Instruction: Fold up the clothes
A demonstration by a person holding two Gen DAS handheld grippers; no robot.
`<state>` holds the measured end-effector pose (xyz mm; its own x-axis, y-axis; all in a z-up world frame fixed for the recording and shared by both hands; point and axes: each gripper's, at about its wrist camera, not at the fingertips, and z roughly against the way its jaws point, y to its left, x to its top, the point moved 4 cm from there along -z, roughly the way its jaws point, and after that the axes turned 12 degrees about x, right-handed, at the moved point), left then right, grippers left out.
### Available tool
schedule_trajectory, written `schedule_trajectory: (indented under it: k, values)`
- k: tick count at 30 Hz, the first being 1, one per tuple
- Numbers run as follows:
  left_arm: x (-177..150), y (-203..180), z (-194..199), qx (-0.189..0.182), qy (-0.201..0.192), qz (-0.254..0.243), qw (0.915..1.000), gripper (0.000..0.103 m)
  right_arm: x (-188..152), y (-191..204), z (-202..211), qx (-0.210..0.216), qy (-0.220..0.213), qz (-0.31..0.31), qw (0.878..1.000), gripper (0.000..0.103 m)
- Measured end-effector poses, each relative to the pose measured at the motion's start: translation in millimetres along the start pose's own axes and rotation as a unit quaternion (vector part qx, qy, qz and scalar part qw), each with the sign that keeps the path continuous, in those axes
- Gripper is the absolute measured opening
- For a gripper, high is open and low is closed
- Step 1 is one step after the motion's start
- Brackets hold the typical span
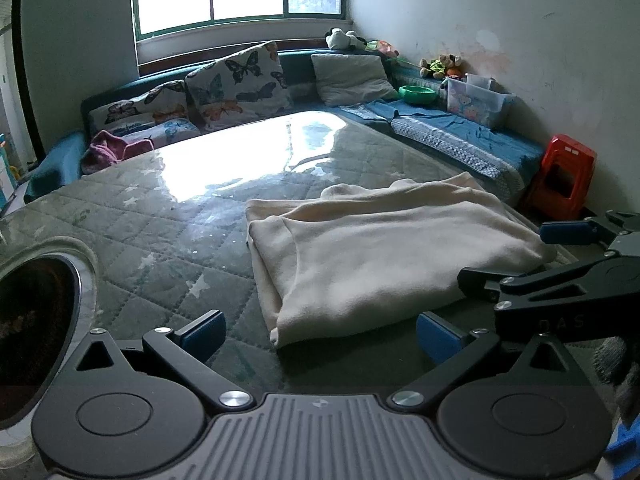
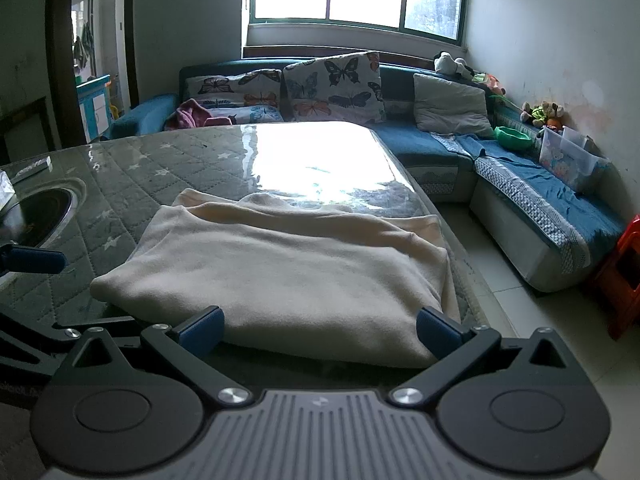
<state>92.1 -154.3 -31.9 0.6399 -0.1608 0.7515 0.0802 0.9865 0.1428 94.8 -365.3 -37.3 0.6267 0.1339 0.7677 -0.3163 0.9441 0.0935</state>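
A cream garment lies folded in a flat rectangle on the quilted grey table. My left gripper is open and empty, just short of the garment's near left corner. In the right wrist view the garment fills the middle, and my right gripper is open and empty at its near edge, fingers apart on either side. The right gripper also shows in the left wrist view, open beside the garment's right edge. One blue pad of the left gripper shows at the left edge of the right wrist view.
A round dark inset sits in the table at the left. A blue corner sofa with butterfly cushions, toys and a clear box runs behind and to the right. A red stool stands by the wall.
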Motion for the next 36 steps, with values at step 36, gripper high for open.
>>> schedule_trajectory:
  k: [36]
  values:
    - [16, 4, -15, 0.012, 0.001, -0.005, 0.9999, 0.103, 16, -8, -12, 0.001, -0.008, 0.003, 1.000, 0.103]
